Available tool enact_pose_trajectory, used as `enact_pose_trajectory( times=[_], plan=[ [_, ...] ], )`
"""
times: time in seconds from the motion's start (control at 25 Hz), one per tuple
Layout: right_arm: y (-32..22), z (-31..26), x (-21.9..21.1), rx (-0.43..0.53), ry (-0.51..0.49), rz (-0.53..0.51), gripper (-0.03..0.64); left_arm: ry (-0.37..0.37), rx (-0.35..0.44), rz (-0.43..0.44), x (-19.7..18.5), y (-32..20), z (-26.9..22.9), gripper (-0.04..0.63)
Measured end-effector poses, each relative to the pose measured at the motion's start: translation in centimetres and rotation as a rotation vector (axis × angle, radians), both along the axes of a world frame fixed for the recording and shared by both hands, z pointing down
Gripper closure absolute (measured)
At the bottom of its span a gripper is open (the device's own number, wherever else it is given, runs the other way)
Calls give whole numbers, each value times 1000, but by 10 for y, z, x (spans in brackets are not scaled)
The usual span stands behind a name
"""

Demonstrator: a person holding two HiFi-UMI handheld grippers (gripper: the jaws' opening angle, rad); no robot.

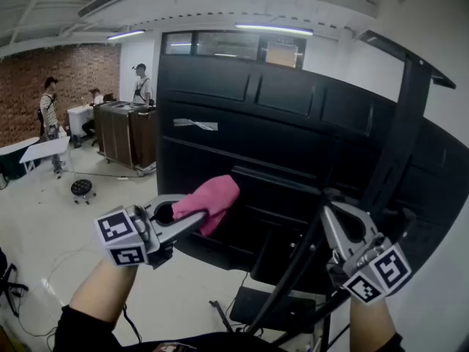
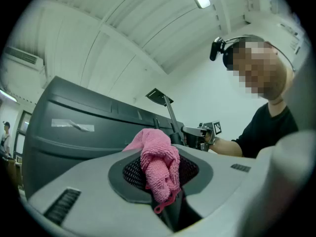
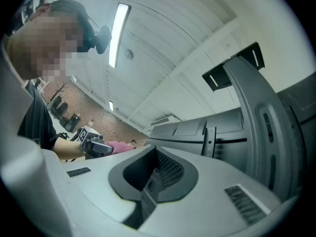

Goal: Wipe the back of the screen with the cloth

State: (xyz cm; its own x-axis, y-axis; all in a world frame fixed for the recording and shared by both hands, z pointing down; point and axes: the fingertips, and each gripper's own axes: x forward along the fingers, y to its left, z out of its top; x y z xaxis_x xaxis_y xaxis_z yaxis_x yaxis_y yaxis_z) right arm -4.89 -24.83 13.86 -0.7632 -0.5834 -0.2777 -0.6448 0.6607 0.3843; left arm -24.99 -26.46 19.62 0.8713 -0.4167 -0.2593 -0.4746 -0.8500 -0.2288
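The left gripper (image 1: 194, 220) has its jaws closed on a bunched pink terry cloth (image 1: 211, 202); its own view shows the cloth (image 2: 159, 166) pinched between the jaws, with a loose fold standing up past their tips. The right gripper (image 1: 331, 210) holds nothing: in the right gripper view its jaws (image 3: 152, 177) are drawn together with only air in front of them. It sits low on the person's right, just beside the slanted black metal stand (image 1: 399, 123) that carries the panel. Directly ahead of the cloth is the moulded back of the large black screen (image 1: 293, 116), which fills the middle of the head view. Its long axis runs side to side, from a strip of pale tape (image 1: 195, 125) near its left edge across to the stand. The cloth's leading fold overlaps the lower ledge of the back. It is probably touching there, though the angle does not settle whether it is pressed on or only just short of it. The cloth hand is plainly the nearer one to the panel. By my judgement the stroke should run sideways along that long axis, with most of the back's surface lying above and to the right of the cloth
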Motion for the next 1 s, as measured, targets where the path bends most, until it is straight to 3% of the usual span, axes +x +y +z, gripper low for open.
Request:
enact_pose_trajectory(
  times=[0.12,0.2,0.32,0.44,0.56,0.64,0.76,1.0],
  plan=[
    [-9,-24,-4,25,5,23,614,-10,28,-70,-19,-22,-30,497],
    [-10,-39,-5,49,1,44,614,-7,45,-163,-44,-49,-57,497],
    [-4,-45,-8,73,10,42,614,33,57,-396,-109,-106,-106,497],
    [-2,-41,-2,70,10,41,614,126,36,-657,-187,-157,-157,497],
    [2,-42,9,74,4,55,614,151,31,-835,-223,-192,-194,497],
    [5,-43,16,81,2,68,614,129,25,-871,-218,-210,-206,497],
    [6,-43,27,83,-6,86,614,78,40,-848,-181,-220,-215,497],
    [5,-37,45,73,-29,93,614,-78,130,-650,-21,-203,-221,497]
  ],
)
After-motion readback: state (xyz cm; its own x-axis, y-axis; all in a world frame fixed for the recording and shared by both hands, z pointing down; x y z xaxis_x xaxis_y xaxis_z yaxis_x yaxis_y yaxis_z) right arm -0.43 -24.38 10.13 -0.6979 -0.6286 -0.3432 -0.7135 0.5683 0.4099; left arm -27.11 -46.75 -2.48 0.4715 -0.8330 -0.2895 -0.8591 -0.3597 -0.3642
